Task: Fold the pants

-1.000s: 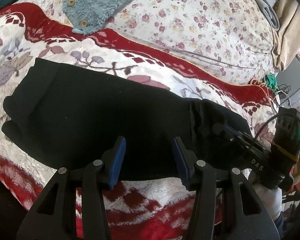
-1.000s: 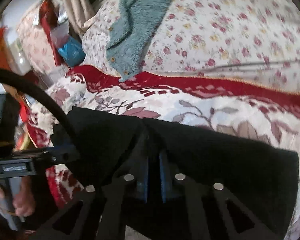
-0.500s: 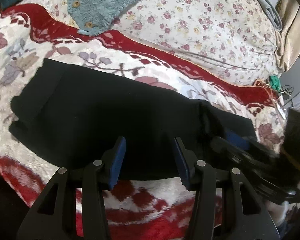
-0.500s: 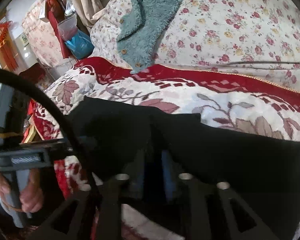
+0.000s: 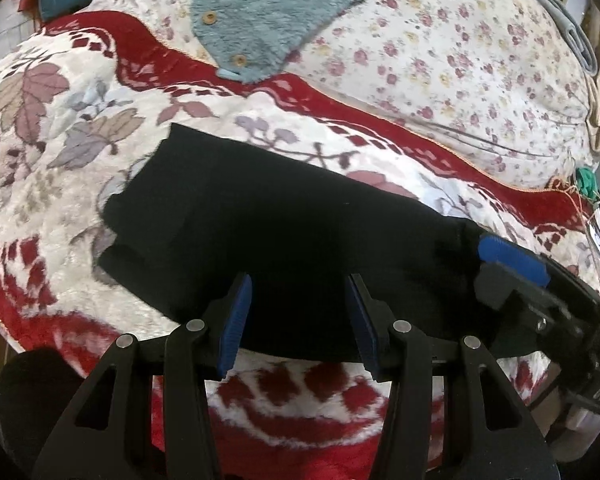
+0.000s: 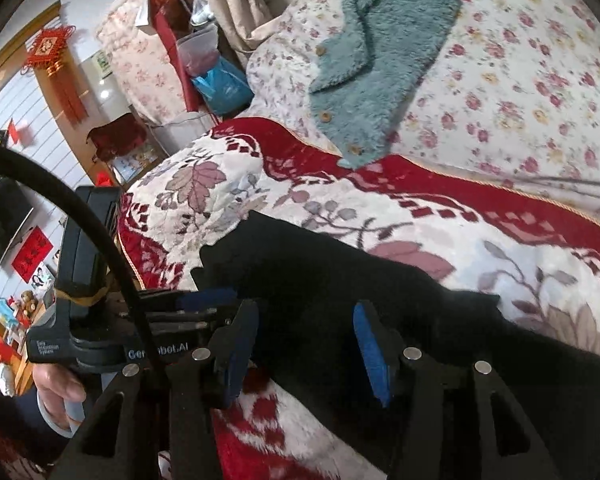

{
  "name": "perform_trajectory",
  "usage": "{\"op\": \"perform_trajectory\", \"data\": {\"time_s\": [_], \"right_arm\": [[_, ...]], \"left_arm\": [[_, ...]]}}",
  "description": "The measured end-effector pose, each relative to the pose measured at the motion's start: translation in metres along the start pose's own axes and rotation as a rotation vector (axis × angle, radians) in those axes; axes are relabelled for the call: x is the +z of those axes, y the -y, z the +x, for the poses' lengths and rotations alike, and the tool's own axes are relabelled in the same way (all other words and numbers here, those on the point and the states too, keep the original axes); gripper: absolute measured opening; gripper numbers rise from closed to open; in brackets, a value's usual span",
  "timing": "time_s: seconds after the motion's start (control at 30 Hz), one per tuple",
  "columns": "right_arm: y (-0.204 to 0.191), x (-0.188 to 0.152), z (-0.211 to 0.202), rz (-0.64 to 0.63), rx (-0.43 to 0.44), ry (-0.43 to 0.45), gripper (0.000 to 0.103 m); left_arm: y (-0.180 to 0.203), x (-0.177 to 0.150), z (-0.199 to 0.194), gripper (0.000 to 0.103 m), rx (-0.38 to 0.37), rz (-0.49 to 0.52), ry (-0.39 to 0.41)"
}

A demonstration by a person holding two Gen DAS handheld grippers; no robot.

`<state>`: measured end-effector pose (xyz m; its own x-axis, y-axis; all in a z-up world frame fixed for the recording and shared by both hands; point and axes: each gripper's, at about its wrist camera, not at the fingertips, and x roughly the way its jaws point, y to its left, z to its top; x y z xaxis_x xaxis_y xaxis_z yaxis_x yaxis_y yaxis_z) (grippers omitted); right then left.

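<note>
The black pants (image 5: 284,232) lie folded in a long band across the red and white floral blanket (image 5: 60,128). They also show in the right wrist view (image 6: 340,280). My left gripper (image 5: 298,312) is open and empty just above the pants' near edge. My right gripper (image 6: 306,344) is open over the near edge, with nothing between its blue pads. The right gripper also shows at the right of the left wrist view (image 5: 512,264), beside the pants' right end.
A teal fleece garment (image 5: 268,12) with buttons lies on the flowered quilt (image 5: 440,60) behind the pants. The bed's near edge is just below the grippers. Bags and furniture (image 6: 204,64) stand beyond the bed's left end.
My right gripper was shut on the pants and has opened and let go. Both grippers have shifted left along the pants. The left gripper stayed open.
</note>
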<state>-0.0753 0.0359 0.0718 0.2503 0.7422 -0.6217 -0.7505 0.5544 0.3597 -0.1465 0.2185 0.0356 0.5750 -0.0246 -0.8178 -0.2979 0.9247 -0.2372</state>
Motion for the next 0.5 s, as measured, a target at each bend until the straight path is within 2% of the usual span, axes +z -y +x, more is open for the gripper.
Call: {"op": "perform_trajectory", "data": {"time_s": [0.13,0.4,0.43,0.47,0.5], "right_arm": [[-0.004,0.006,0.01,0.004,0.011,0.008,0.048],[-0.007,0.018,0.03,-0.008,0.057,0.004,0.052],[-0.007,0.021,0.035,-0.01,0.062,-0.004,0.052],[-0.007,0.024,0.039,-0.013,0.064,-0.011,0.052],[-0.009,0.027,0.043,-0.021,0.066,-0.017,0.052]], "left_arm": [[-0.009,0.0,-0.003,0.048,0.021,-0.014,0.008],[-0.03,-0.005,-0.014,0.048,-0.046,-0.08,0.007],[-0.037,-0.007,-0.017,0.051,-0.057,-0.104,0.005],[-0.042,-0.009,-0.019,0.062,-0.059,-0.125,0.003],[-0.05,-0.012,-0.022,0.067,-0.068,-0.159,0.007]]}}
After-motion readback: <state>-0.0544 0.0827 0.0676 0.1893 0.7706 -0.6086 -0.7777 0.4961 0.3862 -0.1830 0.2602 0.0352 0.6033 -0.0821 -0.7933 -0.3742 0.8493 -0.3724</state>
